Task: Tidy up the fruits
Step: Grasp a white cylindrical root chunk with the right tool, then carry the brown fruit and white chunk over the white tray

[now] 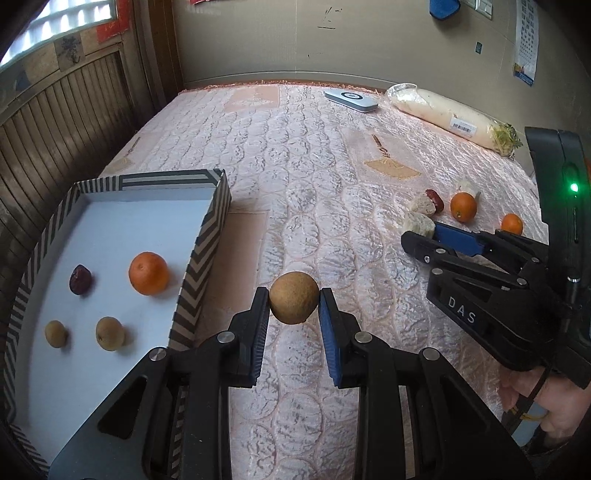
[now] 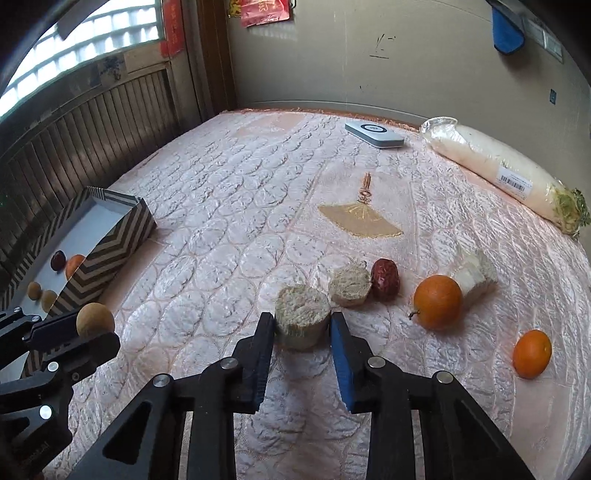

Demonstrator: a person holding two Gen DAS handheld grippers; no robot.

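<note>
pink quilted bedspread (image 2: 258, 184); left gripper (image 1: 294, 303) fingers hold a longan (image 1: 293, 302), right gripper (image 2: 302, 325) a pale chunk (image 2: 302, 326).

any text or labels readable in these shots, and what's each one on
"DAS": white letters on the black body of the right gripper, seen in the left wrist view.
Barcode sticker on the wrapped white radish: print too small to read.
Red paper hangings by the window: characters too blurred to read.
Wall chart: rows of marks, unreadable.
Grey flat device: a ring symbol only, no words.
</note>
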